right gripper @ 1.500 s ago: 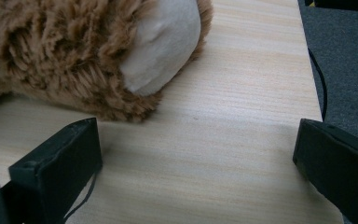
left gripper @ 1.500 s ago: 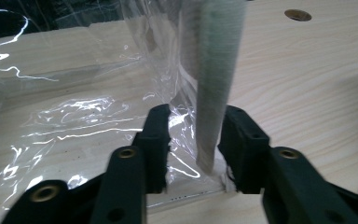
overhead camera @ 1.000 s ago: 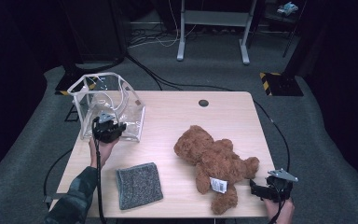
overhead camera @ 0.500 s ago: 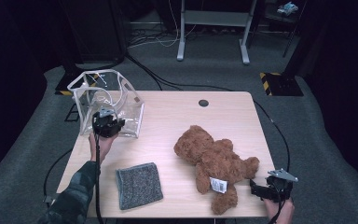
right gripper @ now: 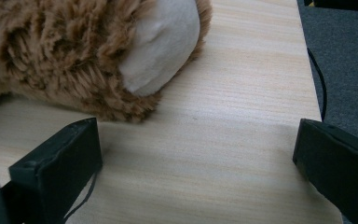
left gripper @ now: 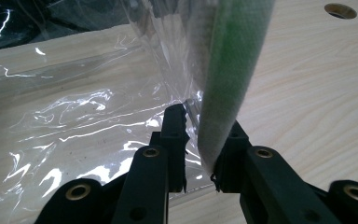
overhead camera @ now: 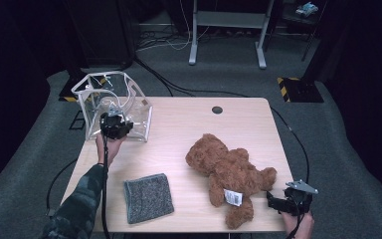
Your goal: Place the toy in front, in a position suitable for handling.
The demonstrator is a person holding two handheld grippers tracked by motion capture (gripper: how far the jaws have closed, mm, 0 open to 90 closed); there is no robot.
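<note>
Dim lab: lone wooden table (overhead camera: 179,124), grey carpet (overhead camera: 338,149), floor cables (overhead camera: 164,84).

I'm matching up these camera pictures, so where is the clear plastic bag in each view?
High view: clear plastic bag at the table's far left corner, left claw on its edge.
Left gripper view: its white-green rim pinched between the jaws.
Right gripper view: looks at the teddy's paw.
Shared landmark: wooden tabletop.

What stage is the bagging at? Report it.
Done: the left gripper is shut on the clear bag's trimmed edge, holding it up and open at the table's far left corner. In hand: holding that mouth open. Left: the bear and grey cloth lie outside; the right gripper is open beside the bear's foot.
</note>
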